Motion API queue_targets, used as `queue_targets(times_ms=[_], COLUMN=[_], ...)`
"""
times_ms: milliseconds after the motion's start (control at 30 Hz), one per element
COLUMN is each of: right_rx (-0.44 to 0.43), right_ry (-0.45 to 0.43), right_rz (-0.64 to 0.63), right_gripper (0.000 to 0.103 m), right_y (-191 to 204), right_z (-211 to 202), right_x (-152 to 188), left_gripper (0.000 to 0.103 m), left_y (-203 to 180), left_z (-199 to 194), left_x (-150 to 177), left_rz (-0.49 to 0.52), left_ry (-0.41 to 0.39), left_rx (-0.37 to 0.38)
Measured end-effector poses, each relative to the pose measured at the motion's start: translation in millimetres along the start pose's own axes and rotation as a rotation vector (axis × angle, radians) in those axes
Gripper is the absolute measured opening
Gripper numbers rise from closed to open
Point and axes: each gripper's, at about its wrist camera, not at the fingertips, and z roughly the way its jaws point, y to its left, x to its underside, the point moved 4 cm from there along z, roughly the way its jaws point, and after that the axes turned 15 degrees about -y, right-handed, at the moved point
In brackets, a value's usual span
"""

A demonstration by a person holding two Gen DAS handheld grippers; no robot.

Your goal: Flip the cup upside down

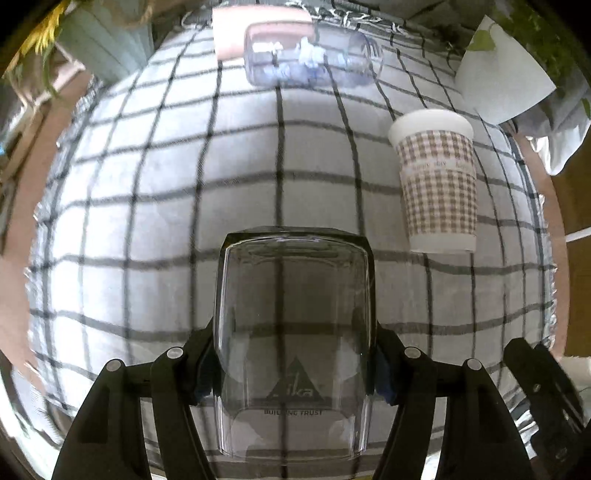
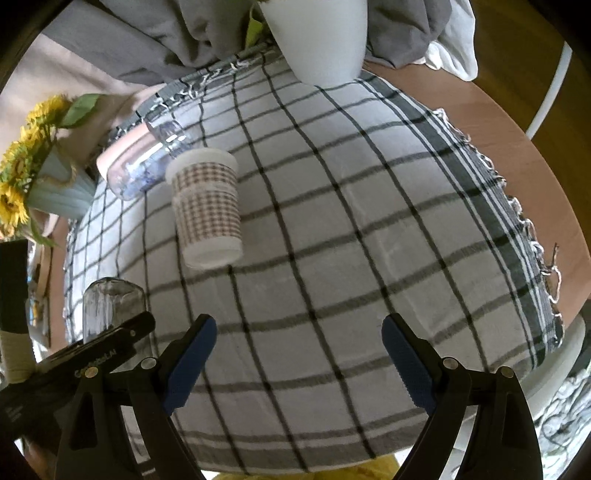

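Note:
My left gripper (image 1: 293, 373) is shut on a clear glass cup (image 1: 293, 339) with a printed triangle logo; the cup stands upside down, base up, over the checked cloth (image 1: 184, 206). The same glass (image 2: 110, 306) shows at the left of the right wrist view, behind the left gripper's finger. A paper cup (image 1: 437, 181) with a brown check pattern stands upside down on the cloth to the right; it also shows in the right wrist view (image 2: 208, 212). My right gripper (image 2: 297, 365) is open and empty above the cloth.
A clear plastic jar (image 1: 310, 55) lies on its side at the far edge, by a pink box (image 1: 229, 33). A white pot (image 2: 317, 37) stands at the cloth's far corner. Sunflowers in a pale vase (image 2: 33, 173) are at the left. Wooden table edge (image 2: 535, 177) lies right.

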Motion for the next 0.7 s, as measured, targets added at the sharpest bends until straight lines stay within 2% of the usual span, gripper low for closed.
queue_targets(times_ms=[100, 400, 467, 533, 700], right_rx=[0.008, 0.013, 0.01, 0.006, -0.005], right_ry=[-0.001, -0.006, -0.006, -0.007, -0.017], right_rz=[-0.014, -0.064, -0.074, -0.078, -0.075], right_gripper=[0.091, 0.091, 0.091, 0.091, 0.091], right_y=[-6.4, -8.3, -5.9, -4.1, -0.8], right_z=[-1.0, -2.8, -2.8, -4.0, -12.8], right_x=[1.8, 2.8, 4.0, 4.8, 2.5], left_gripper=[0.066, 0.066, 0.071, 0.085, 0.085], left_y=[-4.3, -7.9, -8.7, -10.6, -13.8], left_z=[6.9, 19.6, 17.9, 14.3, -9.6], left_x=[5.0, 8.9, 9.0, 7.1, 0.5], left_rz=[-0.029, -0.018, 0.006, 0.028, 0.071], left_ry=[0.009, 0.008, 0.001, -0.015, -0.075], left_rx=[0.017, -0.021, -0.035, -0.038, -0.042])
